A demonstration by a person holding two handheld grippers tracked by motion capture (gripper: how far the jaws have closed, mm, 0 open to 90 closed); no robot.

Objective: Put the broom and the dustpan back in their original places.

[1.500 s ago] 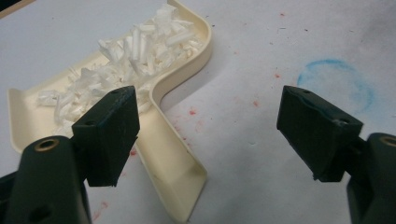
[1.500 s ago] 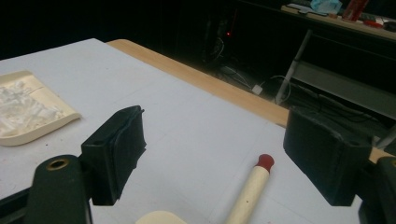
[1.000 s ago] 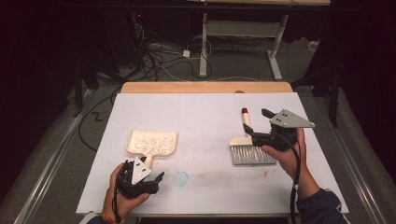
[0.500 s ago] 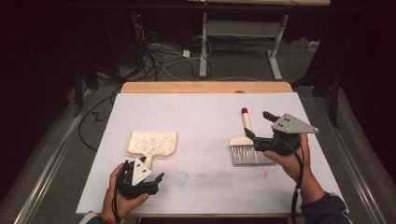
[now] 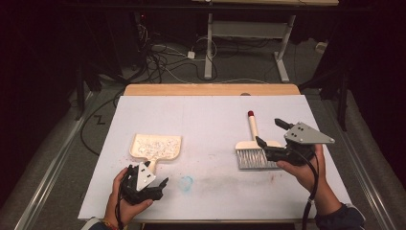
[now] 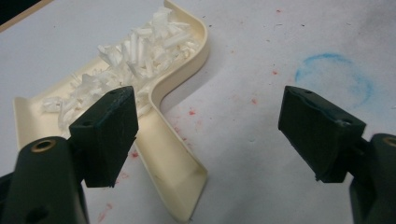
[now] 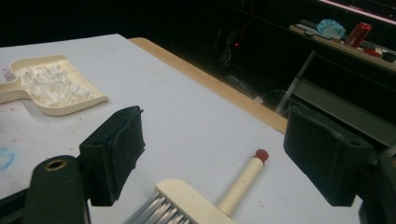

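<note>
Brush (image 5: 253, 149) lies just beside the open right hand-held gripper (image 5: 269, 134), its jaws empty.

Cream dustpan (image 5: 156, 146) full of white shreds; cream brush (image 5: 253, 151) lies flat.

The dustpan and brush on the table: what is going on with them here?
A person at a white table holds a tool in each hand. The left tool is open near the handle of a cream dustpan full of white shreds. The right tool is open above a brush lying flat, its red-tipped handle pointing away. Neither tool grips anything, and the sweeping looks done.
</note>
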